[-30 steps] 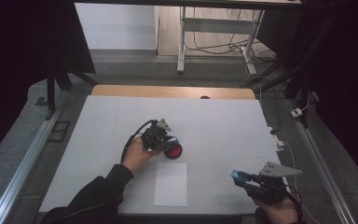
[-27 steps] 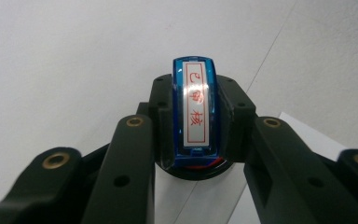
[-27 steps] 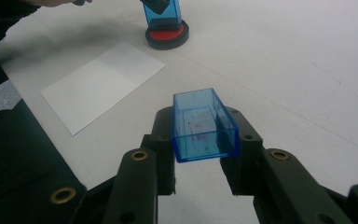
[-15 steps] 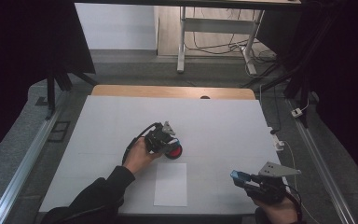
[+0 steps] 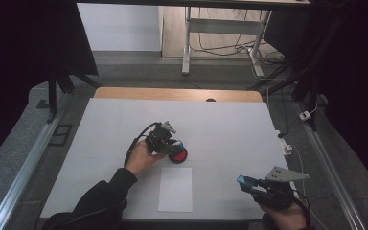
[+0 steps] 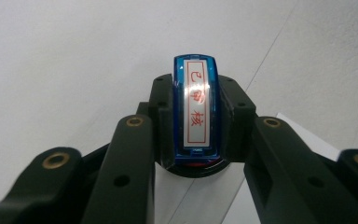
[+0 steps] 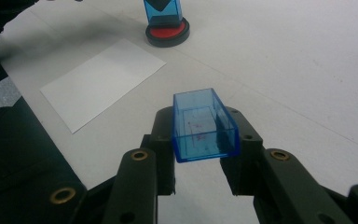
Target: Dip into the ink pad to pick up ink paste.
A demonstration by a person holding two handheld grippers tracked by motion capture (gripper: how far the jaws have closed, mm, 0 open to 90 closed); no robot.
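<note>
While the left gripper (image 6: 196,158) clamps the blue plastic stamp (image 6: 196,109) on the round red ink pad (image 5: 178,155) just beyond the white paper sheet (image 5: 175,189), the right gripper (image 7: 200,154) grips the clear blue rectangular stamp cap (image 7: 203,125) right of that sheet.

Blue stamp (image 6: 196,114) (upright) on ink pad (image 5: 178,155)

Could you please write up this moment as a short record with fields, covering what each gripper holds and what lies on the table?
left gripper: shut on the blue stamp, pressing it onto the red ink pad
right gripper: shut on the blue stamp cap, held open side up near the table's right front
white paper: flat on the table, just in front of the ink pad, no print visible
</note>
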